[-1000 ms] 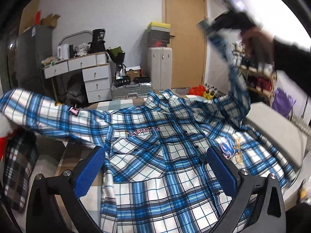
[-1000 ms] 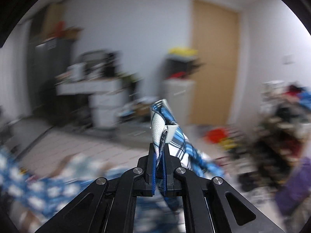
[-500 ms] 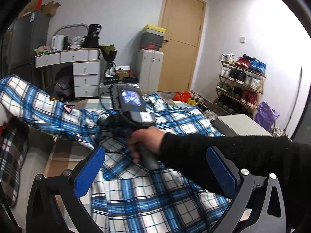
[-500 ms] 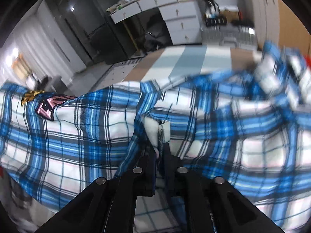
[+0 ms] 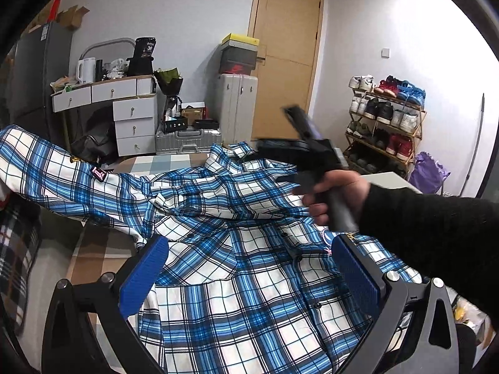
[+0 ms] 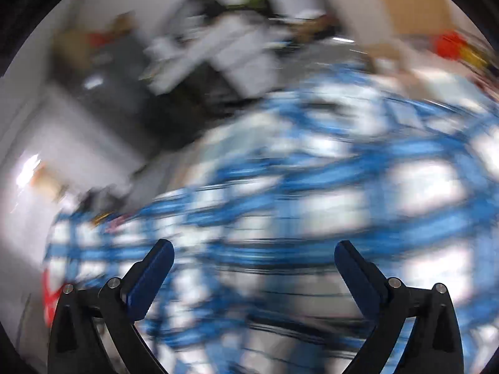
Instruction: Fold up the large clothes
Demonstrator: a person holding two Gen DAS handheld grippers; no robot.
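Observation:
A blue-and-white plaid shirt (image 5: 237,268) lies spread on the table, one sleeve (image 5: 53,168) stretched far left, the other folded across the chest. My left gripper (image 5: 249,268) hovers open just above the shirt's lower front, nothing between its blue pads (image 5: 146,274). A hand in a black sleeve holds my right gripper (image 5: 277,152) over the shirt's collar area, blurred by motion. In the right wrist view the right gripper (image 6: 254,265) has its jaws opening wide with nothing between them, the shirt (image 6: 327,205) blurred beneath.
A white drawer unit (image 5: 124,109), a silver suitcase (image 5: 187,140), a grey cabinet (image 5: 237,106) and a wooden door (image 5: 283,62) line the back. A shoe rack (image 5: 386,121) stands right. A dark plaid cloth (image 5: 15,255) hangs at the left.
The right gripper came down from high at the right with the sleeve, laid it across the shirt, and let go; its jaws now stand wide. The left gripper stayed put.

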